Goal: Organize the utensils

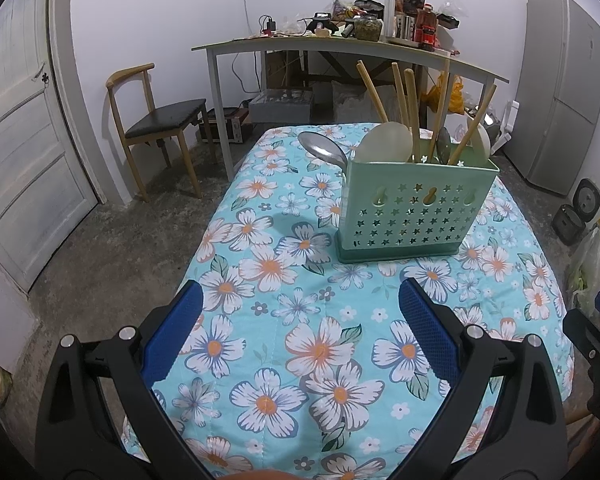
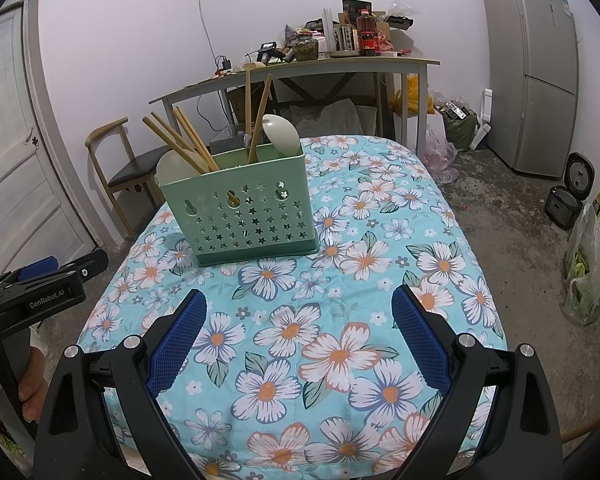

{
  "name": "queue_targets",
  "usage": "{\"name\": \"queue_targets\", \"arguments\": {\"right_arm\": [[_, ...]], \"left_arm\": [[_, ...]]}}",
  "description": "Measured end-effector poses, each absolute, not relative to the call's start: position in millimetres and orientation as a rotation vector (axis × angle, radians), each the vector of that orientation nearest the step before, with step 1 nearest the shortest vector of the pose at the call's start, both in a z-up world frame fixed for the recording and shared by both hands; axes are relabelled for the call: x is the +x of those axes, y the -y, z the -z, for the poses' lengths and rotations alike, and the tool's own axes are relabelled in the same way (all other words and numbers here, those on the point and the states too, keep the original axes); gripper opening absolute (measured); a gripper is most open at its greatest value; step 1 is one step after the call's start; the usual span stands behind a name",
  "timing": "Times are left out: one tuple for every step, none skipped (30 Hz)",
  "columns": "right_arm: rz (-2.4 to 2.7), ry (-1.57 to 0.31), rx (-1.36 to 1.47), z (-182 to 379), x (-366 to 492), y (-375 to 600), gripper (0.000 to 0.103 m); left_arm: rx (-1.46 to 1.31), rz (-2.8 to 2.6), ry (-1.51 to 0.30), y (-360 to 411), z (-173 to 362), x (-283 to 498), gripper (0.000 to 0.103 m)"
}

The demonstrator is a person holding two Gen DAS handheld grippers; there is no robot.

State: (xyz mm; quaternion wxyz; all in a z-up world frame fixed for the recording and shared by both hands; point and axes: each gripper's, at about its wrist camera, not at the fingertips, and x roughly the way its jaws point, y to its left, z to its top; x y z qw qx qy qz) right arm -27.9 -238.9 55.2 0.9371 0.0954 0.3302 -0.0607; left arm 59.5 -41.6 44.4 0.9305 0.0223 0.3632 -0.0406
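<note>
Holder [image 1: 414, 204], a green box of upright chopsticks [image 1: 410, 104] and spoons, stands right of centre in the upper half of the left view, ahead of both spread, empty grippers [image 1: 300, 328] [image 2: 298, 328], its long side facing them, neither clearly nearer

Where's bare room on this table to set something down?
Free: the floral tablecloth between the mint green star-perforated utensil holder and both open tongs, and right of the holder. Crowded: left of it, where a metal ladle lies.

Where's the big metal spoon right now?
In the left wrist view, the metal spoon sticks out at the green holder's left end, beside a white spoon.
</note>
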Motion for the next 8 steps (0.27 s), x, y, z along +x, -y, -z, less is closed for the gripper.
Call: {"name": "queue_targets", "arguments": {"right_arm": [[0.124,-0.674,0.195,-54.9,-28.1,239.1,0.091],[0.124,-0.674,0.194,-55.3,-27.4,238.6,0.091],[0.124,-0.674,0.194,-55.0,-27.9,239.0,0.091],[0.125,-0.674,0.195,-54.9,-28.1,239.2,0.091],[0.124,-0.674,0.195,-54.8,-28.1,239.1,0.091],[0.124,-0.674,0.195,-54.9,-27.9,238.9,0.091],[0.125,-0.674,0.195,-55.1,-27.6,238.7,0.091],[0.125,-0.674,0.195,-55.3,-27.4,238.5,0.091]], "left_arm": [[0.044,0.084,-0.746,42.0,-44.6,59.1,0.095],[0.044,0.085,-0.747,43.2,-45.1,58.1,0.095],[0.043,0.085,-0.747,42.3,-44.8,58.3,0.095],[0.043,0.085,-0.747,41.9,-44.6,58.7,0.095],[0.041,0.085,-0.747,43.0,-45.0,57.8,0.095],[0.041,0.084,-0.747,42.2,-44.7,58.4,0.095],[0.042,0.084,-0.748,41.8,-44.6,58.7,0.095],[0.042,0.084,-0.748,41.7,-44.5,58.7,0.095]]}}
